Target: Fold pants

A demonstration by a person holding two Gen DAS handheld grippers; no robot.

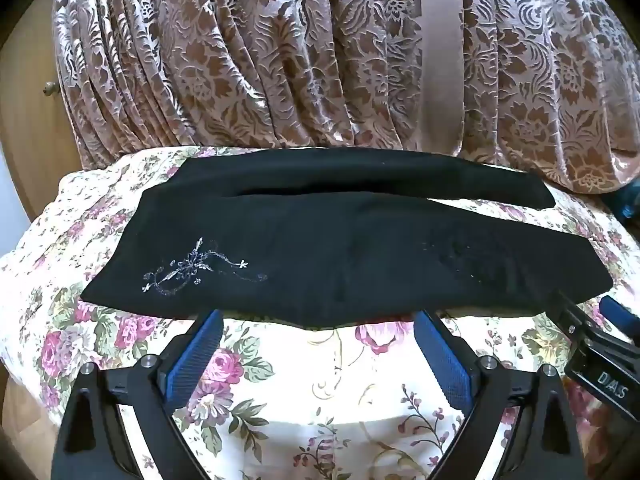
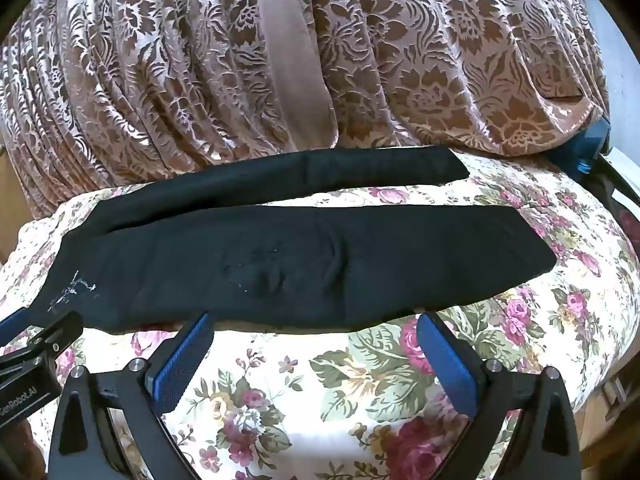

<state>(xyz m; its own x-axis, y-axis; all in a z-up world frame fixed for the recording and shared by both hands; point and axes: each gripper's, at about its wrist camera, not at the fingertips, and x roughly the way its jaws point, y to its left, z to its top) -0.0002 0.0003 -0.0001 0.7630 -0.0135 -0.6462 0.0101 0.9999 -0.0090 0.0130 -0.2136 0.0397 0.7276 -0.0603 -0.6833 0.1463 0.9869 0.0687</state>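
Note:
Black pants (image 1: 320,248) lie spread flat across a floral cloth, waist to the left, the two legs running right and parted by a gap. A pale embroidered motif (image 1: 192,268) marks the near leg by the waist. The pants also show in the right wrist view (image 2: 320,256). My left gripper (image 1: 318,320) is open and empty, its blue pads just short of the pants' near edge. My right gripper (image 2: 312,322) is open and empty at the same near edge, further right. Its body shows in the left wrist view (image 1: 600,360); the left gripper's body shows in the right wrist view (image 2: 36,356).
A floral cloth (image 1: 320,392) covers the table surface. A brown patterned curtain (image 1: 280,48) hangs right behind the pants. A wooden cabinet with a knob (image 1: 49,88) stands at far left. A blue object (image 2: 580,152) sits at back right.

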